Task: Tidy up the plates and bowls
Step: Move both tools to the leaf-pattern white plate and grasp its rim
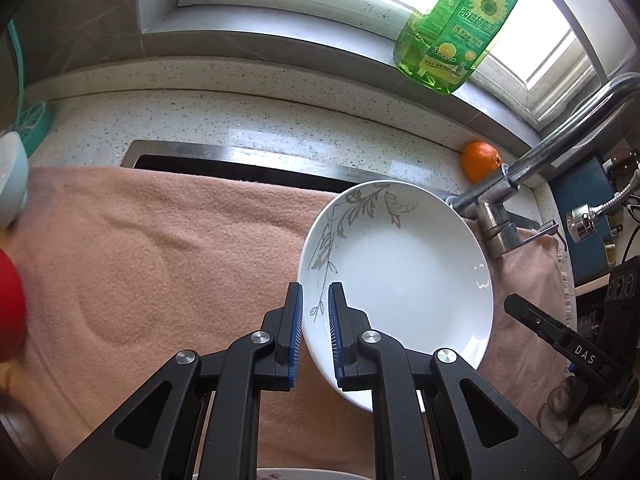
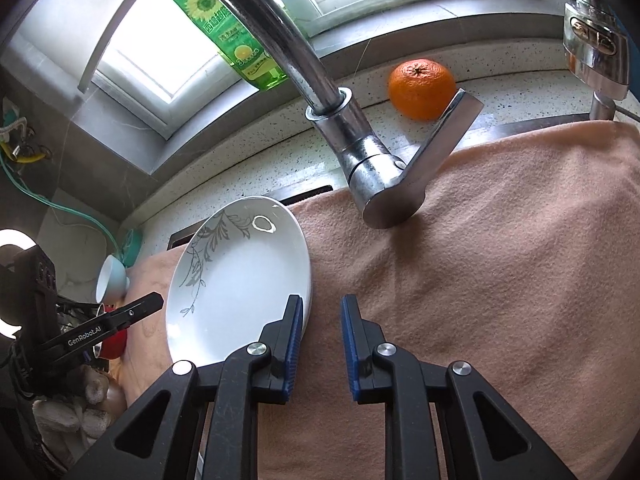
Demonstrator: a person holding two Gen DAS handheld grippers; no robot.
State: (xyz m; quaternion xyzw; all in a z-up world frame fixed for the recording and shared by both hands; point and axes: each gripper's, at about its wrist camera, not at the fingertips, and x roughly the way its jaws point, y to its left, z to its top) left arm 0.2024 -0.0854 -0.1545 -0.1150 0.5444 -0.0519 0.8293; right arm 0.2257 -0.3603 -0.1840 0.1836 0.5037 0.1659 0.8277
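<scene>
The peach towel (image 1: 160,240) is spread over the sink, most of which is hidden. Above it, the white plate (image 1: 400,272) is held tilted, its left rim clamped by the left gripper (image 1: 316,300). The right gripper (image 2: 322,312) stands narrow and empty just beside its right rim. A pale bowl (image 1: 10,184) is cut off at the frame edge.

Bright daylight pours through the window (image 1: 360,12), blowing it out; fisheye edges bend and darken.
</scene>
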